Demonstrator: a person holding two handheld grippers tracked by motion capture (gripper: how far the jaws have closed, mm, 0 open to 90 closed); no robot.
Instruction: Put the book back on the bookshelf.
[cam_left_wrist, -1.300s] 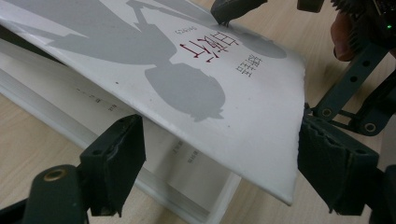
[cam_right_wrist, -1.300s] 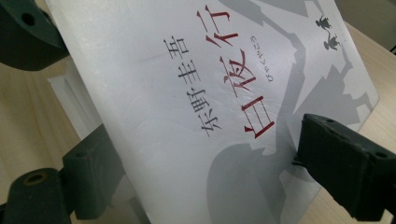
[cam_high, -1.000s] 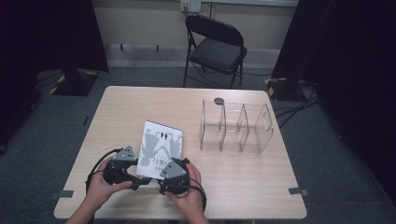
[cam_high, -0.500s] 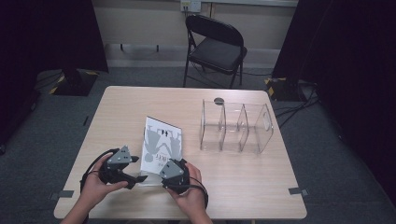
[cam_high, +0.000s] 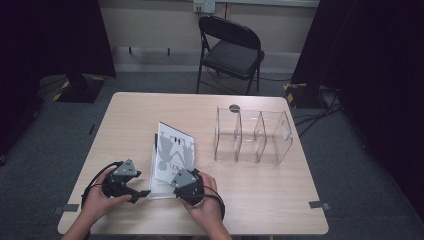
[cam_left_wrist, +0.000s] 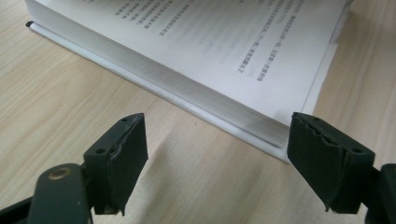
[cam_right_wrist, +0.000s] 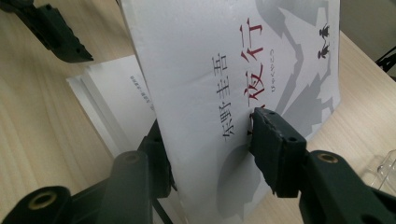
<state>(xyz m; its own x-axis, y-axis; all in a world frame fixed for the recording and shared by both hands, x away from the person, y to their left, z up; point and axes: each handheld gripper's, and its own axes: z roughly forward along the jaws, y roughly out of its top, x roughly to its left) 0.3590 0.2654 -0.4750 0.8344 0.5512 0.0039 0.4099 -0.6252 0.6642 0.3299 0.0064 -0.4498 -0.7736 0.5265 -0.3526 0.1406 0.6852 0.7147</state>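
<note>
Right gripper (cam_right_wrist: 210, 144) has just been closing and now pinches the book's front cover (cam_right_wrist: 233, 70), lifted off the pages (cam_left_wrist: 224, 42); left gripper (cam_left_wrist: 215, 163) is open beside the book; thin cover may tear or slip out

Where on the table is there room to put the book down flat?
The left part of the table, beside the book, is bare, and so is the wide strip along the near edge right of the right gripper. It gets crowded around the book, where the left gripper sits too, and the clear plastic organizer takes up the far right.
</note>
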